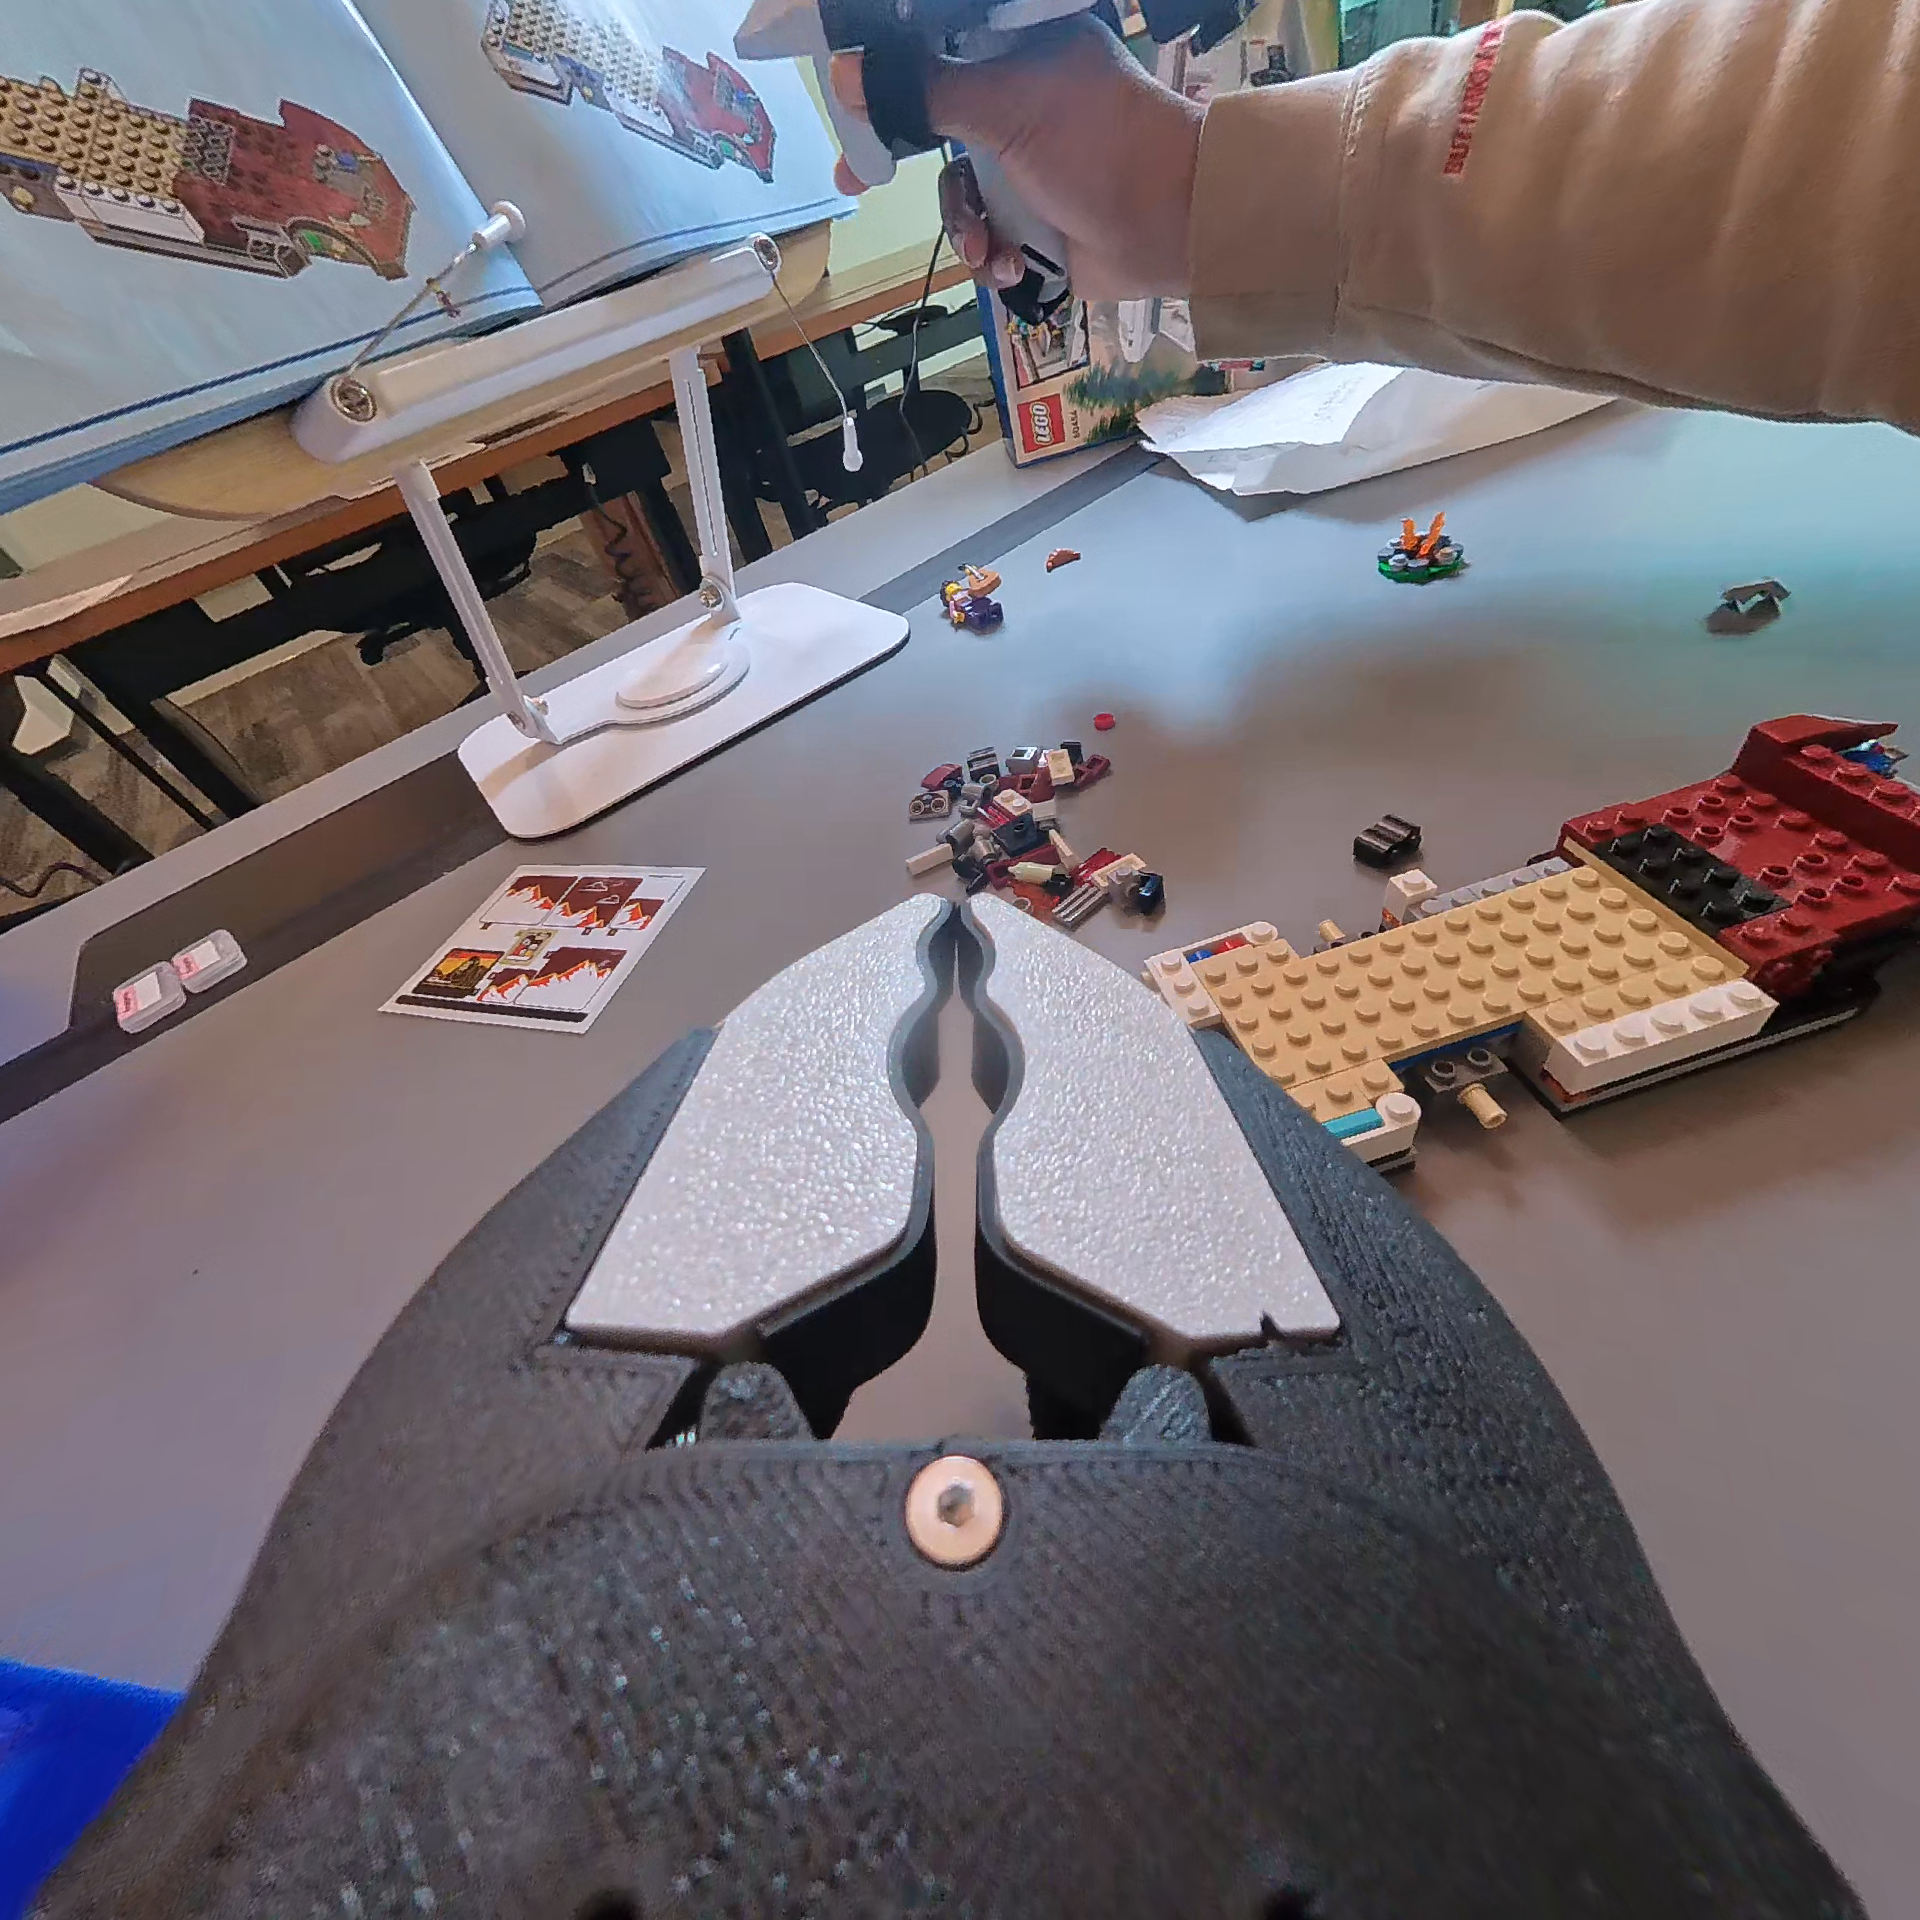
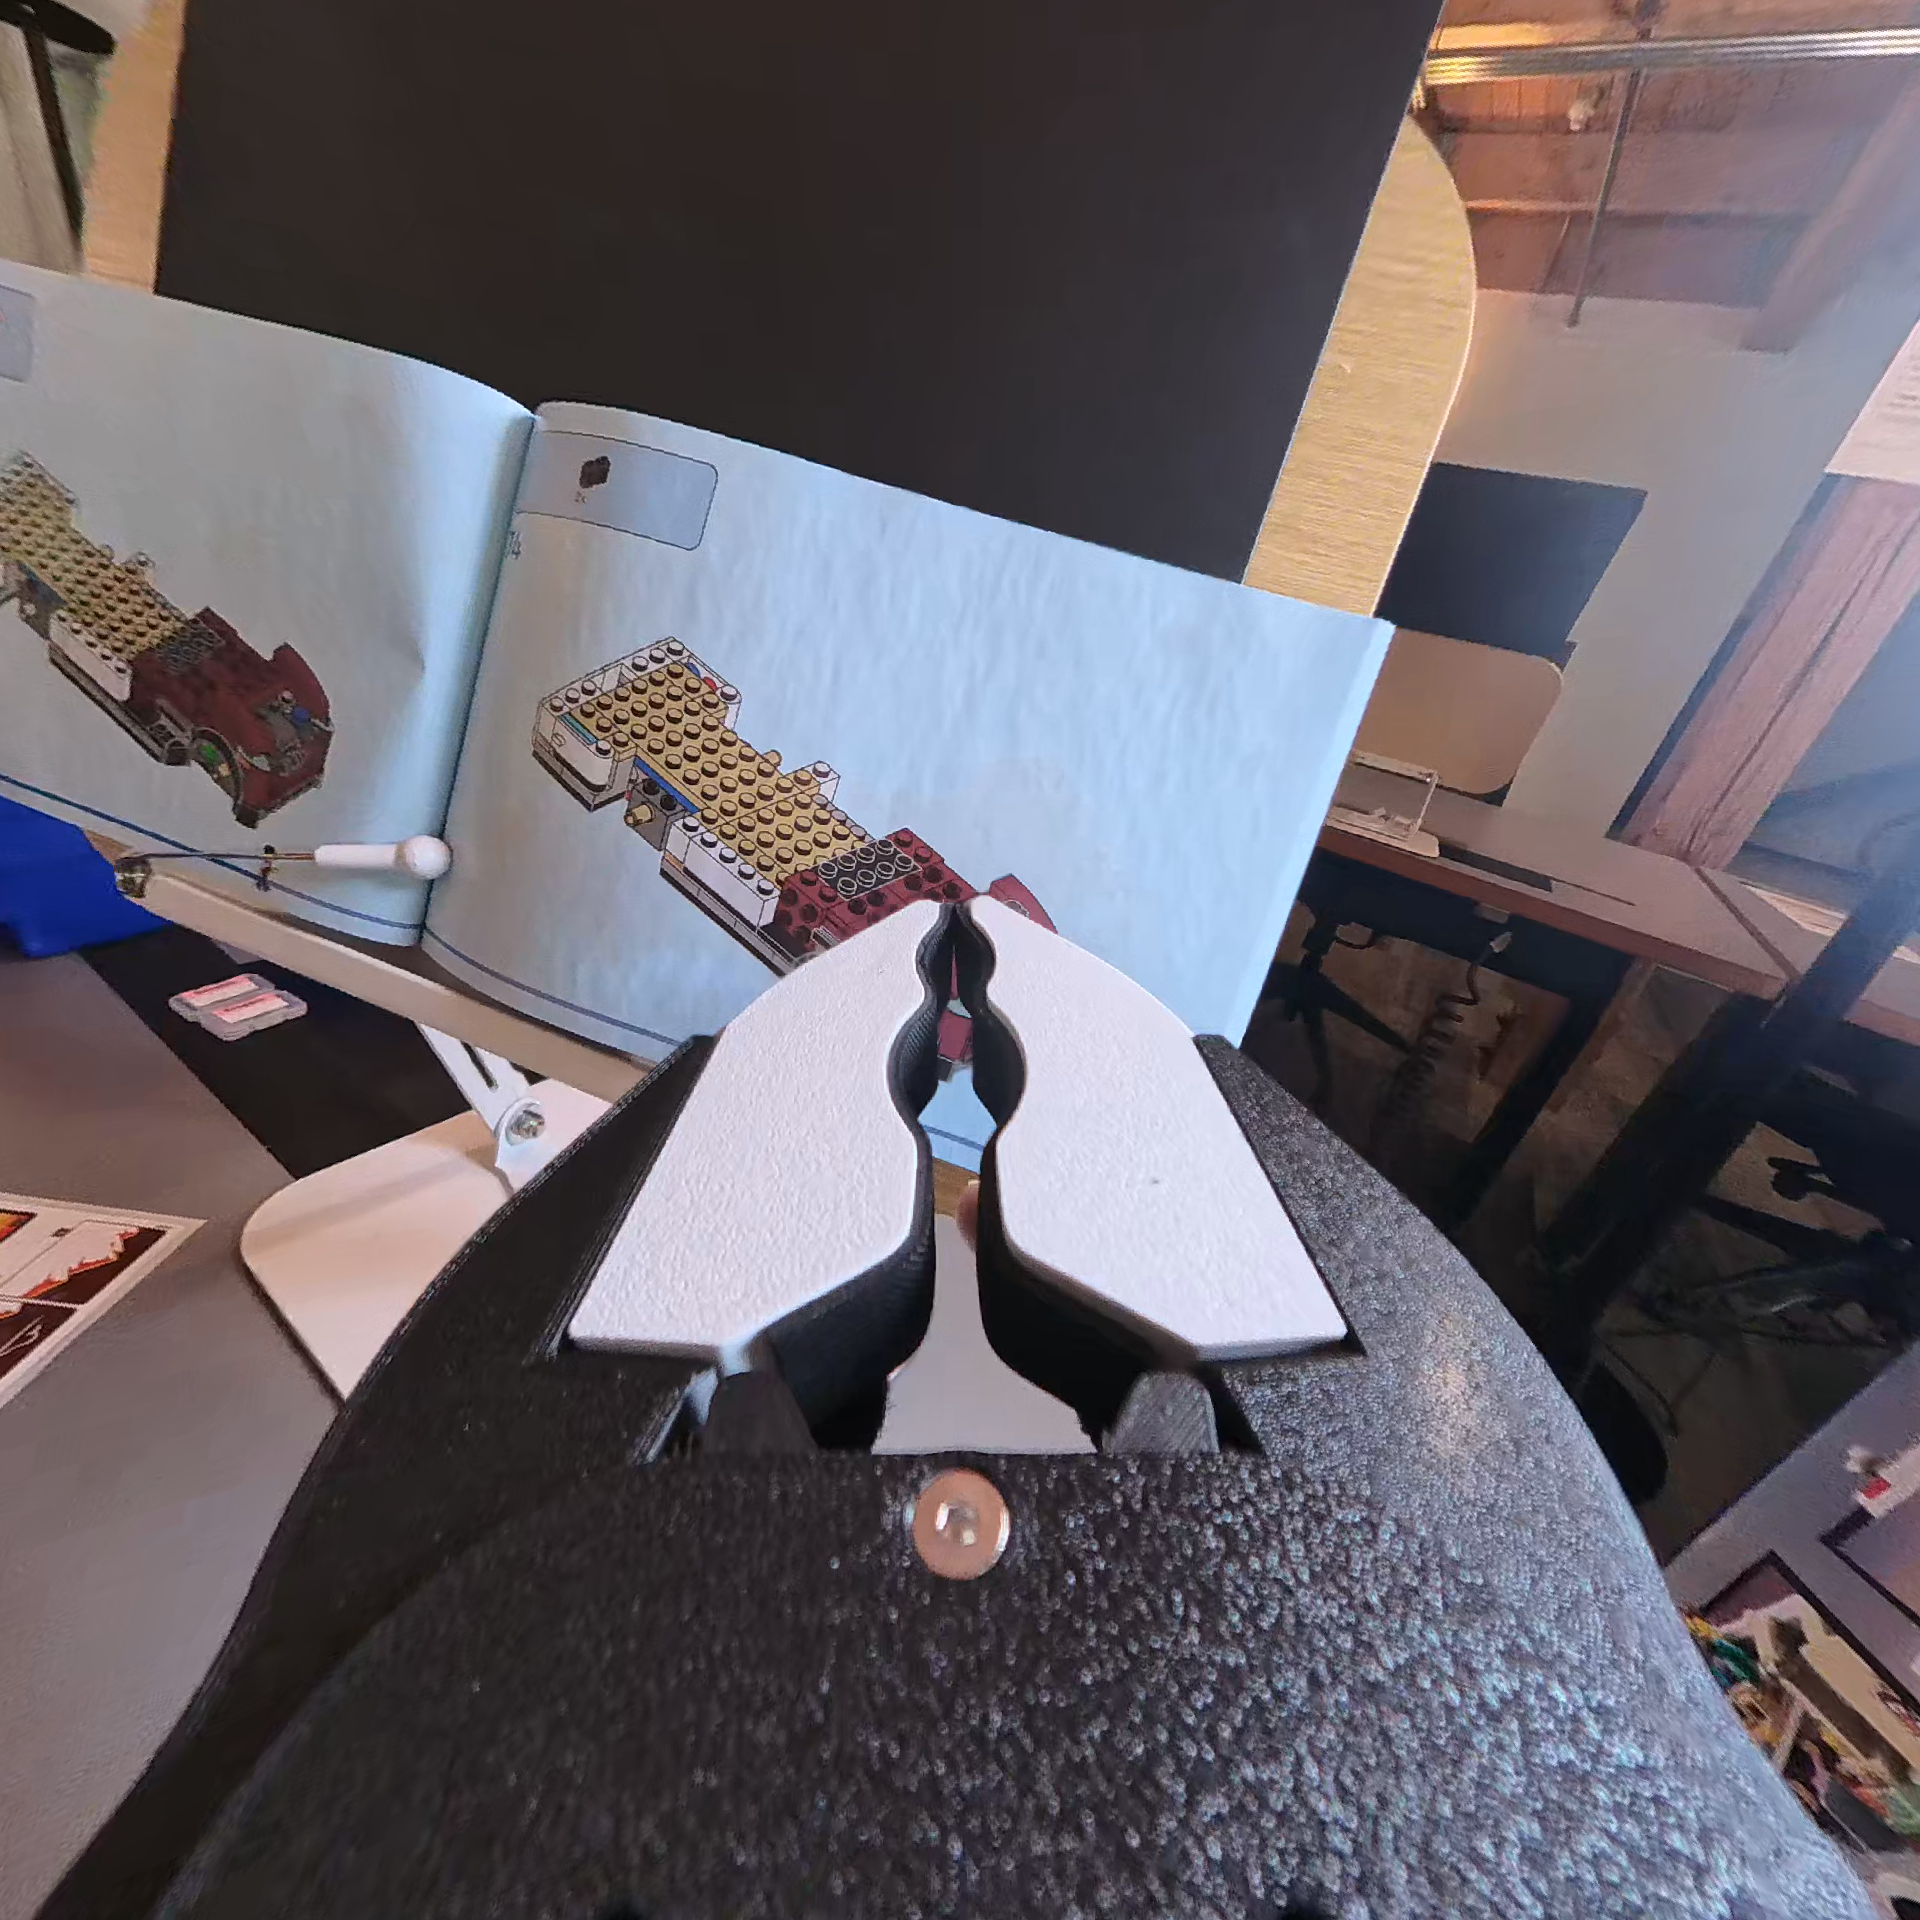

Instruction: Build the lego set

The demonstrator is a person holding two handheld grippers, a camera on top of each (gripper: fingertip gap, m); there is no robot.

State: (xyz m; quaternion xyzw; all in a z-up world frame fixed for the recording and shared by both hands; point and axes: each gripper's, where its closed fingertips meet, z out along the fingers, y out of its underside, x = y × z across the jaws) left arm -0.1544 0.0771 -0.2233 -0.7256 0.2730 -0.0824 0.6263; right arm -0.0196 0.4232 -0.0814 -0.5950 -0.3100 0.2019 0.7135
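Note:
My left gripper (image 1: 961,912) is shut with nothing between its pads. It hovers low over the grey table (image 1: 312,1247), just short of a pile of small loose bricks (image 1: 1029,831). A partly built tan, white and dark red brick model (image 1: 1455,966) lies to its right. My right gripper (image 2: 958,914) is shut and nothing shows between its pads. It is raised in front of the right page of an open instruction booklet (image 2: 935,707) on a white stand. In the left wrist view the right gripper (image 1: 831,42) shows at the top by the booklet (image 1: 260,208), held by a hand (image 1: 1070,177).
A sticker sheet (image 1: 545,945) lies left of the left gripper, by the stand's white base (image 1: 686,707). A black piece (image 1: 1387,840), a minifigure (image 1: 974,600), a small campfire build (image 1: 1421,551), a set box (image 1: 1060,395) and white paper (image 1: 1340,426) lie farther off. My hands' fingertips stand some 40 centimetres from each other.

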